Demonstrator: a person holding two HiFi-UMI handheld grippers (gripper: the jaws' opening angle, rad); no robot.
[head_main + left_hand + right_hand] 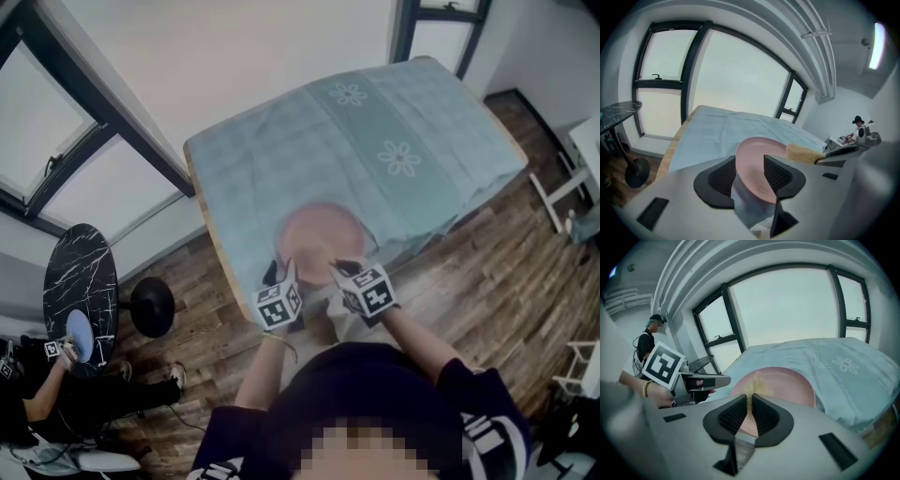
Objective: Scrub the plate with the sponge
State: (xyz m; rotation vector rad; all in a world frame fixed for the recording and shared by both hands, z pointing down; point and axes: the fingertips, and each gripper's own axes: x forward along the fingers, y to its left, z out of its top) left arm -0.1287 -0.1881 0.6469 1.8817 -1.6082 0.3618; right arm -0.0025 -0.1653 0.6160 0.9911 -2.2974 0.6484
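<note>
A pink plate (323, 234) lies on the light blue tablecloth (422, 122) near the table's front edge. My left gripper (287, 270) is at the plate's near left rim. In the left gripper view its jaws (749, 174) stand wide apart, with the plate (759, 152) rim between them and the pads not pressing on it. My right gripper (343, 269) is at the plate's near right. It is shut on a thin yellow sponge (753, 389), squeezed between its pads over the plate (787, 385). The sponge (804, 153) also shows in the left gripper view.
A round black marble side table (80, 281) and a black stool base (150, 306) stand left of the table on the wooden floor. A person sits at the lower left. White furniture (562, 192) stands at the right. Large windows are behind the table.
</note>
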